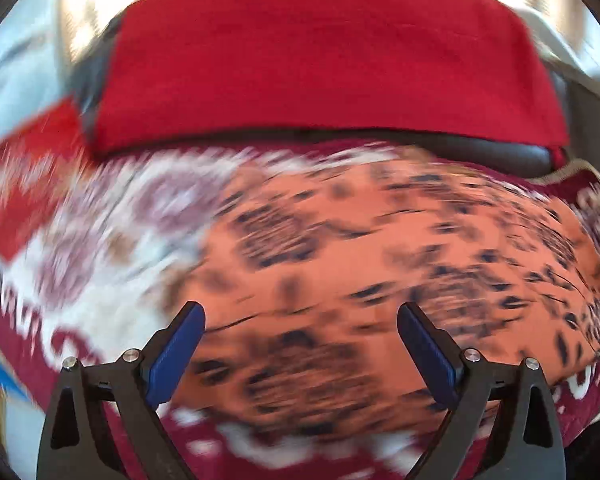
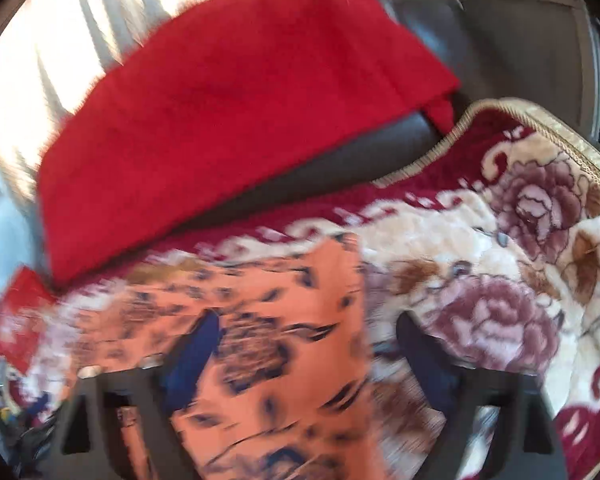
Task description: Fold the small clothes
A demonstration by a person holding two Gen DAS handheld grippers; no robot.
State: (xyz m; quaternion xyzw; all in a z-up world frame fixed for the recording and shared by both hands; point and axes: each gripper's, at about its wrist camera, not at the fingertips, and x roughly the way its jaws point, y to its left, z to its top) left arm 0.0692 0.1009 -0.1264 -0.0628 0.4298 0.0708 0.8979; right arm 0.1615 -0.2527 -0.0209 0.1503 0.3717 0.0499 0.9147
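The orange patterned garment (image 2: pixel 284 320) lies flat on the floral blanket (image 2: pixel 500 248), below a red cloth (image 2: pixel 236 112) draped on the dark seat edge (image 2: pixel 340 168). Left gripper (image 1: pixel 300 352) and right gripper (image 2: pixel 308 356) both stand apart, empty, above it. The fabric is thin, limp and probably slippery; pinch corners or hem, though blur hides the edges.

A thin, smooth orange cloth (image 1: pixel 380 248) with a dark print fills the centre of both frames, lying on a plush, fuzzy floral blanket (image 2: pixel 500 264) edged with shiny gold braid. In the upper frame, a matt red fleecy cloth (image 2: pixel 228 112) drapes over smooth, slightly glossy dark leather-like padding (image 2: pixel 340 168). At the bottom, the left gripper (image 1: pixel 300 344) is matt black plastic with ribbed blue pads (image 1: pixel 176 356) and bright metal pins.
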